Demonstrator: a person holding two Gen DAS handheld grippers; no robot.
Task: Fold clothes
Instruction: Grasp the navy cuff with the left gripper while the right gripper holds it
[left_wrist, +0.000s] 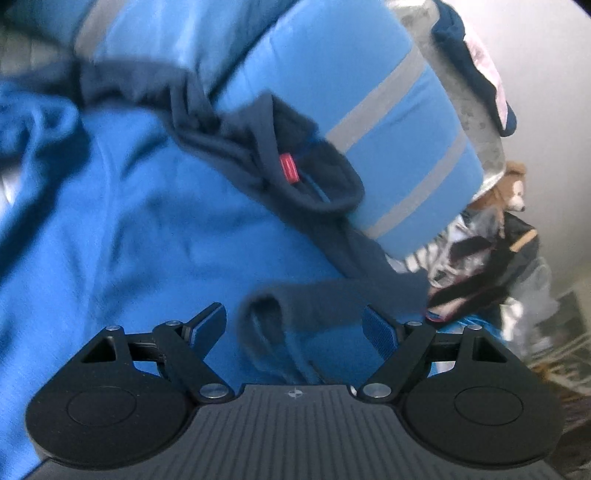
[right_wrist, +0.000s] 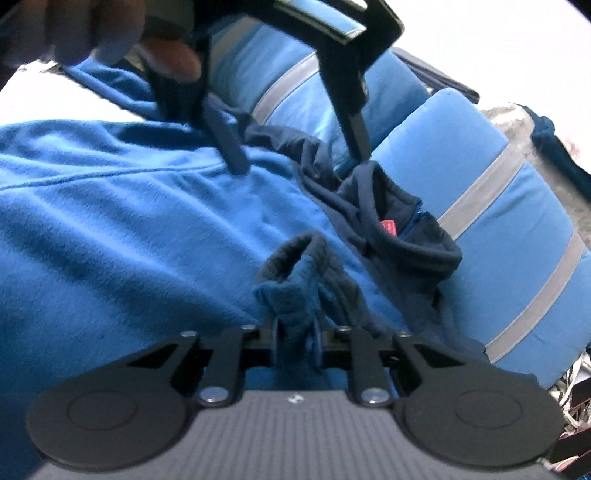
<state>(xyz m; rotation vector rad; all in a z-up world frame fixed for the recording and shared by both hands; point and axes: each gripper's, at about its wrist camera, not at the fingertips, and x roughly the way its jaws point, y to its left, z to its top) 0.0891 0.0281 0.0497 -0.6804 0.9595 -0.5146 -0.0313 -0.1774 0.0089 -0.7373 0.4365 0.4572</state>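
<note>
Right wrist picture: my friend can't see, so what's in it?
The right gripper pinches a navy-edged cuff of a blue fleece spread out below. Farther off, the left gripper hangs open over the fleece's navy collar. A blue cushion with grey stripes lies behind.

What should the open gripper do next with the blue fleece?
Probably close the left gripper on the dark cuff lying between its open jaws. The right gripper already pinches a fold of the blue fleece, so both could then lift together.
</note>
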